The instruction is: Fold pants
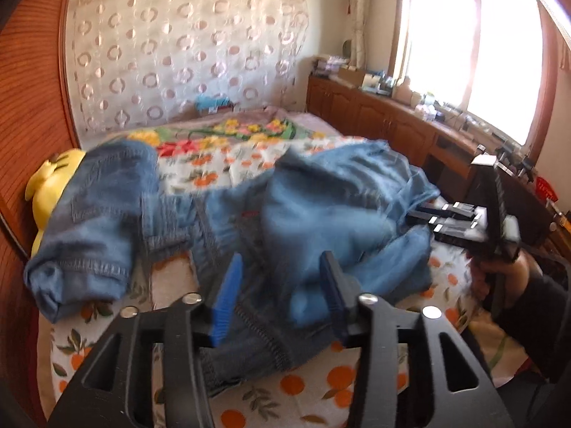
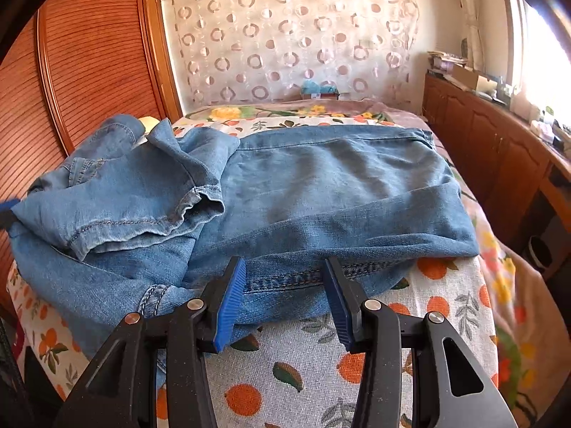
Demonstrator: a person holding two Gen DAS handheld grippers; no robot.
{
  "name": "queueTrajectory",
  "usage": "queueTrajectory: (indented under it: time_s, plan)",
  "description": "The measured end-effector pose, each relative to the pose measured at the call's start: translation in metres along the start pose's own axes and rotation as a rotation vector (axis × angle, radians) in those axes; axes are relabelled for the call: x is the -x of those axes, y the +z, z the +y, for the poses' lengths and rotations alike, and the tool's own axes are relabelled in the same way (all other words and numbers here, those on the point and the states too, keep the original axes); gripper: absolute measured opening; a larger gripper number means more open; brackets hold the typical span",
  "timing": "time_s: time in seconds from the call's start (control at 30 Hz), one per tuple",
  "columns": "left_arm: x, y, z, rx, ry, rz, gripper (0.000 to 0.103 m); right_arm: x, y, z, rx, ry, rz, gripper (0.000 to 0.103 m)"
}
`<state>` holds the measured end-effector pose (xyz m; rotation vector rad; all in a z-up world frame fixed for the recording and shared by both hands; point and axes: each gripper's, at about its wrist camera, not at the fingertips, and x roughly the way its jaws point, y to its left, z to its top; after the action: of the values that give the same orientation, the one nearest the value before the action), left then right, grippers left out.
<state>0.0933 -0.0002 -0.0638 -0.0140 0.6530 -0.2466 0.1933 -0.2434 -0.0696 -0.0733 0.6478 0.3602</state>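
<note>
Covering the orange-print bedspread [image 2: 314, 363] (wooden cabinets [image 2: 481, 142] alongside), jeans [image 2: 321, 185] lie; both grippers' jaws spread.

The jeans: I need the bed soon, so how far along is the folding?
Done: the jeans lie doubled across the orange-print bedspread. In hand: nothing; the left gripper and the right gripper both stand open at the near edge. Left: the hem ends are bunched and need squaring.
</note>
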Motion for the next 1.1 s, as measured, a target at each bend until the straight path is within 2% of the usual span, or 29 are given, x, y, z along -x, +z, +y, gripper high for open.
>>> queueTrajectory:
  time_s: [0.1,0.2,0.4,0.53,0.63,0.83,0.9,0.93,0.97,1.0,1.1]
  plan:
    - [0.005,0.009,-0.009,-0.017,-0.028,-0.032,0.051,0.0,-0.001,-0.004,-0.018,0.014,-0.001,0.047]
    - [-0.005,0.016,-0.023,-0.05,-0.058,-0.015,0.051,0.0,-0.001,-0.007,-0.033,0.017,0.002,0.047]
    - [-0.049,0.02,-0.055,-0.107,-0.115,0.089,0.051,0.001,-0.003,-0.008,-0.034,0.016,-0.003,0.047]
    - [-0.08,0.014,-0.072,-0.147,-0.133,0.183,0.051,0.001,-0.005,-0.008,-0.031,0.014,-0.004,0.047]
    - [-0.096,0.01,-0.079,-0.183,-0.12,0.227,0.051,0.0,-0.005,-0.007,-0.029,0.014,-0.007,0.047]
    - [-0.105,0.01,-0.076,-0.18,-0.106,0.236,0.05,0.0,-0.006,-0.007,-0.03,0.013,-0.007,0.047]
    - [-0.104,0.011,-0.073,-0.187,-0.09,0.224,0.02,0.0,-0.006,-0.007,-0.03,0.013,-0.007,0.047]
    - [-0.103,0.011,-0.072,-0.184,-0.082,0.217,0.019,0.0,-0.006,-0.007,-0.03,0.014,-0.007,0.047]
    - [-0.099,0.013,-0.068,-0.17,-0.096,0.206,0.011,0.0,-0.005,-0.007,-0.029,0.013,-0.007,0.047]
    - [-0.093,0.015,-0.063,-0.156,-0.091,0.186,0.008,0.0,-0.006,-0.007,-0.029,0.013,-0.007,0.047]
    - [-0.071,0.027,-0.039,-0.09,-0.051,0.103,0.008,-0.001,-0.006,-0.008,-0.03,0.015,-0.005,0.047]
